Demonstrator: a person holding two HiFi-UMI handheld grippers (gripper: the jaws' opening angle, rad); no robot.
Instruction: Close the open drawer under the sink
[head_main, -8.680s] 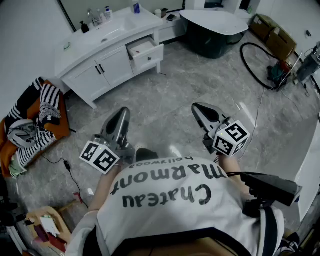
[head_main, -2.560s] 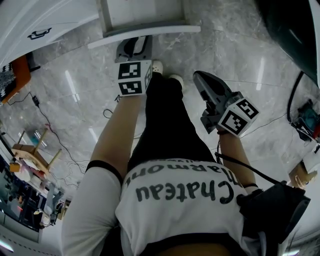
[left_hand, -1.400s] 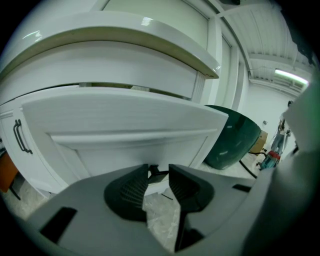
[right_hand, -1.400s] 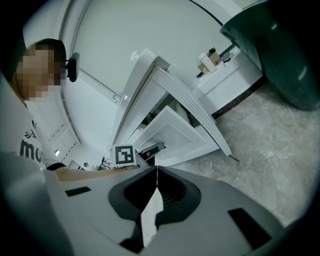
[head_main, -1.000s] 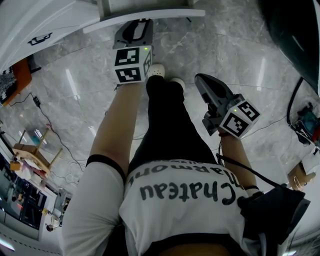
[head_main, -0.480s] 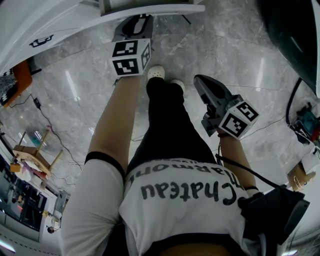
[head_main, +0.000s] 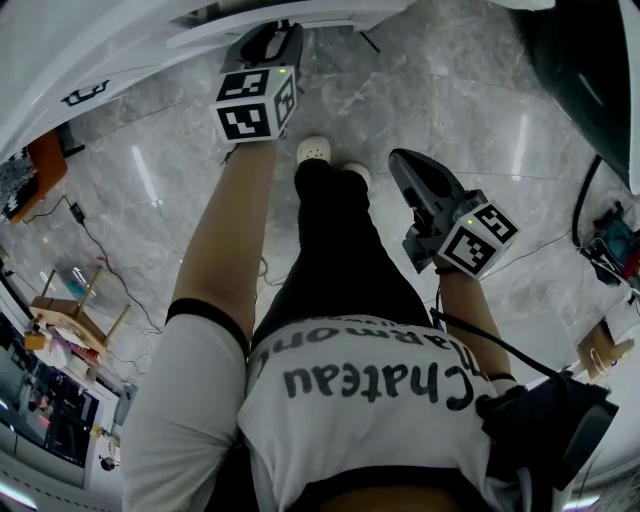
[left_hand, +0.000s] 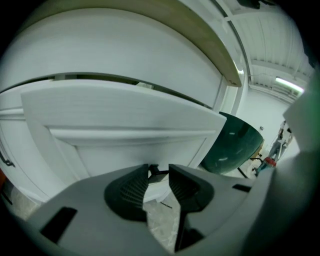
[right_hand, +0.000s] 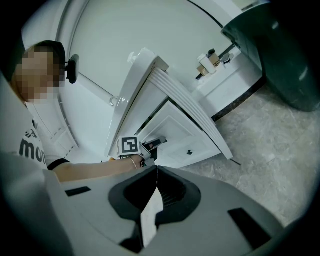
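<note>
Found the left gripper (head_main: 272, 38) reached out at arm's length, tips right up at the white drawer front (left_hand: 125, 112) under the vanity counter (head_main: 90, 45). Read its jaws in the left gripper view as a narrow slit apart, holding nothing, with only floor and the panel's lower edge showing through the slit. Cannot confirm actual contact with the panel. Noted a thin dark line along the drawer's top edge, below the counter lip, so not quite flush there. From the right gripper view, saw the same drawer at the right end of the vanity, with a small dark knob (right_hand: 189, 152) on the white front and the left gripper set near its upper left. Found the right gripper (head_main: 402, 165) hanging beside the person's right leg, well apart from the vanity, pointing toward it. Logged its jaws shut tip to tip, empty. Marked a dark green bathtub (right_hand: 280, 55) right of the vanity, grey marble floor (head_main: 150, 190) underneath, and white shoes (head_main: 315, 150) just behind the left gripper.
</note>
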